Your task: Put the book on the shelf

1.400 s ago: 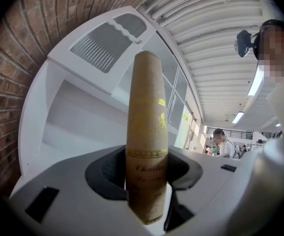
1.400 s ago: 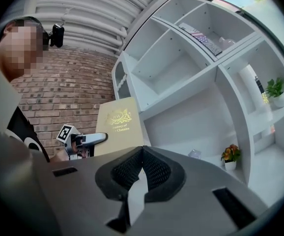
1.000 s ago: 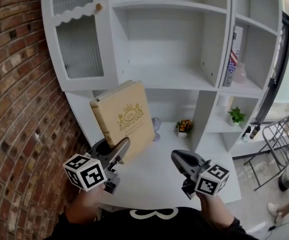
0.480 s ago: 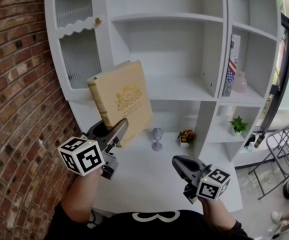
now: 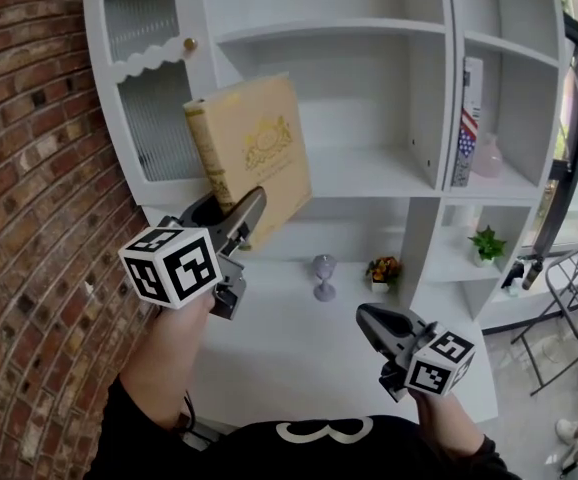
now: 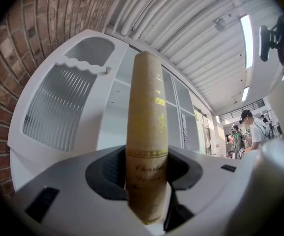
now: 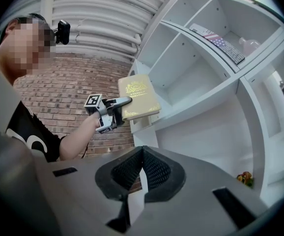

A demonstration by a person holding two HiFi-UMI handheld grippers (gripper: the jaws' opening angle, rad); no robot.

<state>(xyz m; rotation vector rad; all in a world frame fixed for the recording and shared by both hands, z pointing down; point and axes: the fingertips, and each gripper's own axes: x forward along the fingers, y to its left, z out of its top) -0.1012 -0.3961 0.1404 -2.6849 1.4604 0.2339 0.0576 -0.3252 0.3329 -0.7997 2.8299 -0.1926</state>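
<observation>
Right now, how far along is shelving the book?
Done: the book is clamped in the left gripper, lifted off any surface. In hand: it is held up in front of the open middle shelf. Left: set it on that shelf and release. The right gripper is shut, empty and low.

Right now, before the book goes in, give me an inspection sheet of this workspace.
Surface: white shelving unit; the visible part of its middle board is bare.
Job's things: tan hardcover book with gold crest, upright, held in front of the middle compartment, not yet shelved.
Clutter: clear stemmed glass and small flower pot on the lower ledge; flag-patterned book and pale bottle in the right compartment.
Grippers: left gripper shut on the book's lower spine; right gripper shut, empty.
Cables: thin dark cord below the left forearm.
Surroundings: red brick wall left; metal folding chair right.
</observation>
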